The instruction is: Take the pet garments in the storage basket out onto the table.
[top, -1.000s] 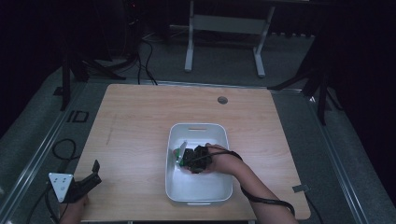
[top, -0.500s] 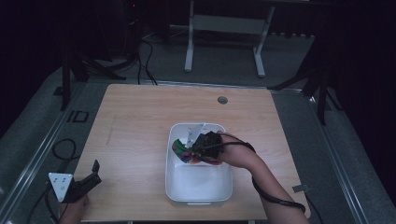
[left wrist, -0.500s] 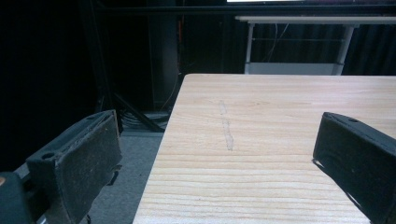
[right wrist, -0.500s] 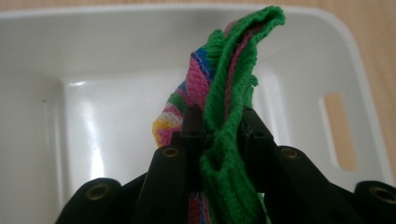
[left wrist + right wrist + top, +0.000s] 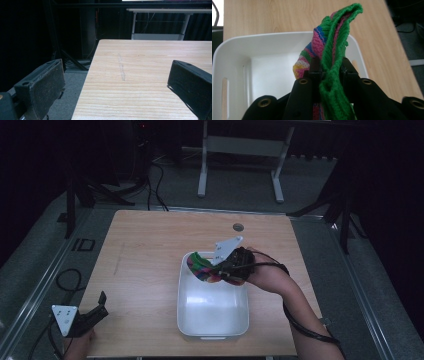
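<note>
One soft knitted thing with green, pink, blue and yellow stripes is pinched tight between the two black jaws of the right gripper. It looks like a woolly sock or a small hat, folded flat, but I cannot tell which. The green ribbed edge sticks out past the jaw tips, and the striped part bunches just beside them.

From above, the right gripper holds the knitted thing over the far end of the white plastic bin. The knit hangs on the gripper's left side, toward the left edge of the table. Its long line runs across the bin's far end, not down the bin's length. I cannot tell if its low end touches the bin or hangs just above it.

The bin sits on the light wooden table, nearer the front edge and a little right of the middle. Its white bottom looks bare.

The left gripper waits at the front left corner of the table, well apart from the bin. Its jaws are spread wide with nothing between them; past them you see bare wood.

So the right hand is the near one, and it has the knit. I think the next move is to carry it clear of the bin's rim to the bare wood. The loose end may catch on the rim.
</note>
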